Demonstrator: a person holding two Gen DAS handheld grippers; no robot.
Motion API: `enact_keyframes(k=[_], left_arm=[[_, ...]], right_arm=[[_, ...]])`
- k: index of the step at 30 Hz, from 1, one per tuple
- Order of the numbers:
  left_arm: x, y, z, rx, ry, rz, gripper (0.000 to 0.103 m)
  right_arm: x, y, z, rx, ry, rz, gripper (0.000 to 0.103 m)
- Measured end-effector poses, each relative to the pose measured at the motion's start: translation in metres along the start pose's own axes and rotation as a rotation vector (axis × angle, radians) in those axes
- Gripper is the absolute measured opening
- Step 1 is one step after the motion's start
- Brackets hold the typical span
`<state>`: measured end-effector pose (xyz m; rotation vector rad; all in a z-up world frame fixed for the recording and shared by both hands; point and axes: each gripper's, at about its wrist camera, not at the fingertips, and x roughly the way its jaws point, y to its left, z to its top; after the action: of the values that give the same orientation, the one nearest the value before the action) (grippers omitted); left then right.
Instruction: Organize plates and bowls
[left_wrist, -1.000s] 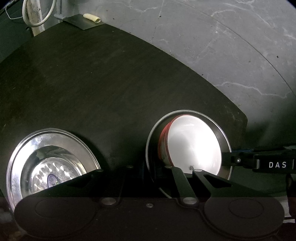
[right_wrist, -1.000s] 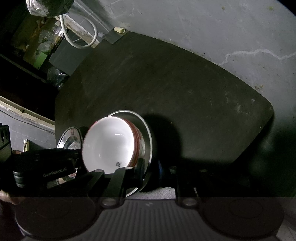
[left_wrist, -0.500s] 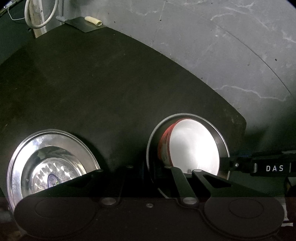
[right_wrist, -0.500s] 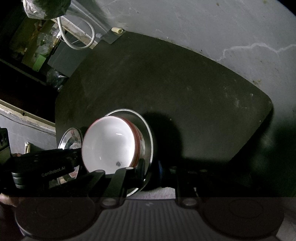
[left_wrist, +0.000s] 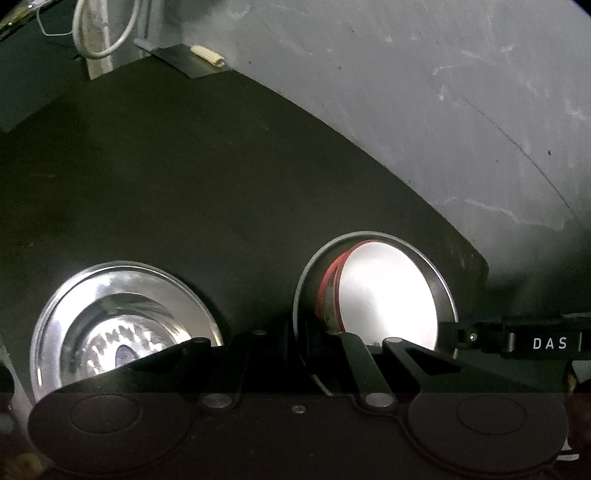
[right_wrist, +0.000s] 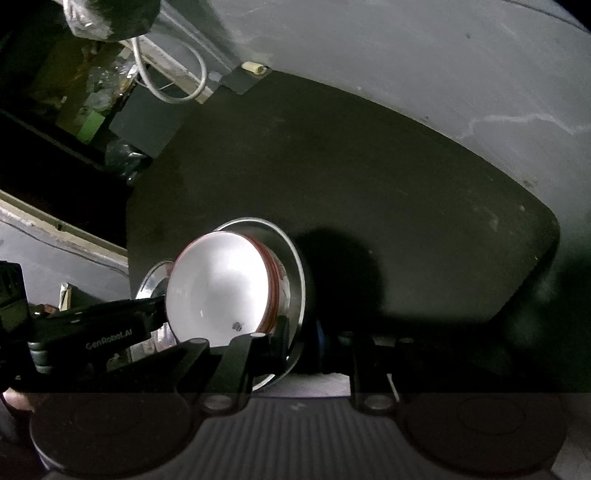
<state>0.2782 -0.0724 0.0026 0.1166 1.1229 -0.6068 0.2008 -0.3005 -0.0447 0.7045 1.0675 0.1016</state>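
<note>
A white bowl with a red outside (left_wrist: 384, 295) sits in a steel plate (left_wrist: 445, 295) near the front edge of the dark table; both show in the right wrist view as the bowl (right_wrist: 218, 291) and the plate (right_wrist: 295, 269). A second steel plate (left_wrist: 110, 317) lies to the left, with its edge in the right wrist view (right_wrist: 149, 280). My left gripper (left_wrist: 295, 339) is open, its fingers straddling the near left rim of the plate with the bowl. My right gripper (right_wrist: 317, 343) is open, its fingers straddling that plate's near right rim, and it shows in the left wrist view (left_wrist: 448, 338).
The dark table (left_wrist: 221, 177) has a curved far edge against a grey floor (left_wrist: 443, 92). A white cable (left_wrist: 103, 33) and a small pale piece (left_wrist: 208, 55) lie at the far left corner. Clutter (right_wrist: 92, 92) lies left of the table.
Both views have shifted slightly toward the plate and bowl. The plates and bowl have stayed where they were, and both grippers remain open.
</note>
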Motion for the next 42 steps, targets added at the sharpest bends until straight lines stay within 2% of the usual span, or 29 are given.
enact_keyframes(k=[10, 23, 42], left_arm=[[-0.032, 0.026, -0.004, -0.086, -0.070, 0.041, 0.005], [-0.059, 0.059, -0.020, -0.215, -0.131, 0.110, 0.005], [-0.081, 0.104, -0.053, -0.381, -0.153, 0.205, 0.005]], right_arm=[[0.006, 0.033, 0.011, -0.093, 0.017, 0.045, 0.018], [0.023, 0.077, 0.024, -0.229, 0.084, 0.089, 0.018], [0.054, 0.125, 0.027, -0.359, 0.201, 0.129, 0.018]])
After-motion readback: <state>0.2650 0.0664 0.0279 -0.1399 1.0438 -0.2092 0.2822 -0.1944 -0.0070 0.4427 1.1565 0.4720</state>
